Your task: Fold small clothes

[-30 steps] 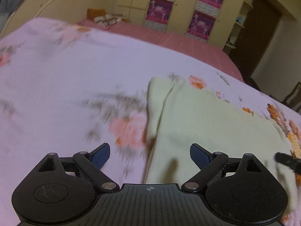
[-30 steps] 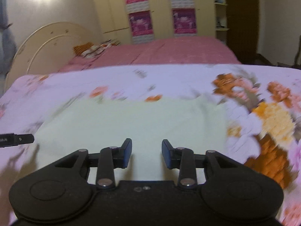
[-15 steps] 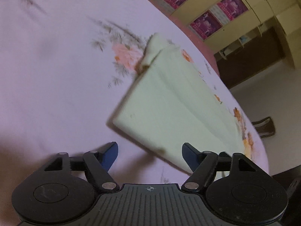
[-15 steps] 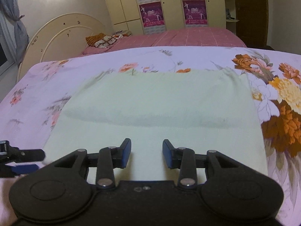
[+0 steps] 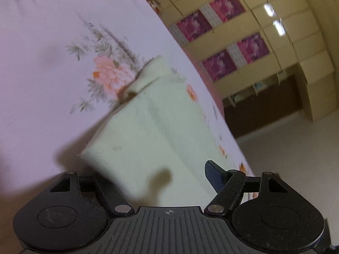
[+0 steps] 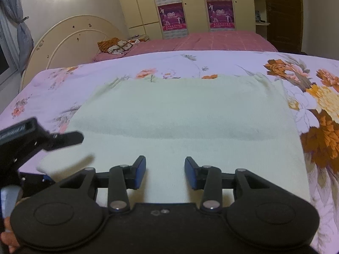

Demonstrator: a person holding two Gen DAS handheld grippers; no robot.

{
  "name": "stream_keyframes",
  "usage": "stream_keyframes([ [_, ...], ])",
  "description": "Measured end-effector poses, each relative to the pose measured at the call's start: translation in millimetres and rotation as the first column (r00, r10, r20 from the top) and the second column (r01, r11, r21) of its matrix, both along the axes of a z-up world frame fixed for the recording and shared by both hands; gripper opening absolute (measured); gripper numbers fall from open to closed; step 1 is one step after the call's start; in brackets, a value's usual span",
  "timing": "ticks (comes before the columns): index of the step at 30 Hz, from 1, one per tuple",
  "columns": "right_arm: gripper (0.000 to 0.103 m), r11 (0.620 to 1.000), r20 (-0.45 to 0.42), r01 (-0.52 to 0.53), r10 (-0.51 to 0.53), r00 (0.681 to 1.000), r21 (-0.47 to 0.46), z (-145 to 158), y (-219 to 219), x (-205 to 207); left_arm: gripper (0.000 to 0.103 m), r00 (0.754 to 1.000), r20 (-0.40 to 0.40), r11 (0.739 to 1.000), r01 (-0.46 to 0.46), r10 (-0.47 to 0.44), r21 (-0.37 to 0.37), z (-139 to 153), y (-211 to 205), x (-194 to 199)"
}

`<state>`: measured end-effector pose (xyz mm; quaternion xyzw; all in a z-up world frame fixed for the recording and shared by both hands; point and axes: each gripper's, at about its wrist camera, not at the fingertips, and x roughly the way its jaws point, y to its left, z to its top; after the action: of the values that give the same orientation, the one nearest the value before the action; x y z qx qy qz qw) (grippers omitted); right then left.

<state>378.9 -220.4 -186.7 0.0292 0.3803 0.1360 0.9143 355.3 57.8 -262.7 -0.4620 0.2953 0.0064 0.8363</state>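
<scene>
A pale green garment (image 6: 186,122) lies flat and folded on the floral bedsheet (image 6: 63,78). In the left wrist view its near left corner (image 5: 118,148) sits between my fingers, covering the left finger. My left gripper (image 5: 156,182) is open around that corner, one finger over the cloth and one under; it also shows in the right wrist view (image 6: 48,148). My right gripper (image 6: 165,171) is open and empty, just above the garment's near edge at the middle.
A cream headboard (image 6: 70,36) stands at the bed's far left. A second bed with a pink cover (image 6: 211,40) and a pillow (image 6: 116,45) lies behind. Wardrobes with magenta posters (image 6: 171,14) line the back wall. A dark door (image 6: 281,10) is at right.
My left gripper has swung down and rolled, closing in on the garment's near left corner, which now sits between its fingers. My right gripper has drawn back slightly toward the near edge.
</scene>
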Motion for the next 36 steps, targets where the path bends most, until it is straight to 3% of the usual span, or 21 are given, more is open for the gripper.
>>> stream_keyframes([
  [3,0.04,1.0,0.021,0.002,-0.002,1.0,-0.027,1.8,6.0,13.4,0.036,0.999,-0.008,0.999,-0.035,0.035,-0.024,-10.1,4.5,12.3],
  [8,0.04,0.997,0.087,0.013,-0.006,0.996,-0.072,7.9,21.1,37.1,0.018,0.998,-0.012,0.998,-0.065,0.065,-0.024,-19.8,10.8,25.2],
  [11,0.041,0.981,0.017,-0.037,0.041,0.999,-0.188,-14.5,36.9,47.9,0.01,0.998,-0.006,0.998,-0.06,0.06,0.019,-17.6,9.4,31.6],
  [14,0.038,0.971,0.061,-0.041,0.056,0.997,-0.235,-12.5,41.7,40.9,0.01,0.998,0.006,0.997,-0.066,0.066,0.032,-15.4,9.1,35.7],
  [16,0.039,0.981,0.108,-0.021,0.043,0.993,-0.193,-3.9,41.0,38.8,0.01,0.998,0.014,0.997,-0.069,0.069,0.03,-14.5,8.6,33.9],
  [18,0.039,0.972,0.059,-0.046,0.061,0.996,-0.231,-15.0,47.0,43.1,0.009,0.997,0.022,0.997,-0.069,0.068,0.033,-12.2,7.7,31.7],
  [20,0.041,0.96,0.077,-0.066,0.09,0.993,-0.272,-21.8,51.5,38.2,0.008,0.997,0.047,0.997,-0.063,0.06,0.052,-5.8,6.0,32.9],
  [25,0.042,0.972,0.05,-0.069,0.082,0.995,-0.223,-17.5,45.3,41.9,0.008,0.992,0.124,0.99,0.004,-0.022,0.14,21.3,-10.3,36.3],
  [30,0.044,0.988,0.06,-0.065,0.074,0.995,-0.139,-13.0,39.3,38.2,0.008,0.965,0.179,0.955,0.141,-0.192,0.263,50.0,-47.3,57.7],
  [36,0.042,0.999,0.101,0.025,-0.021,0.995,-0.038,3.1,-2.8,22.6,0.008,0.867,0.184,0.846,0.37,-0.462,0.384,70.6,-121.8,79.7],
])
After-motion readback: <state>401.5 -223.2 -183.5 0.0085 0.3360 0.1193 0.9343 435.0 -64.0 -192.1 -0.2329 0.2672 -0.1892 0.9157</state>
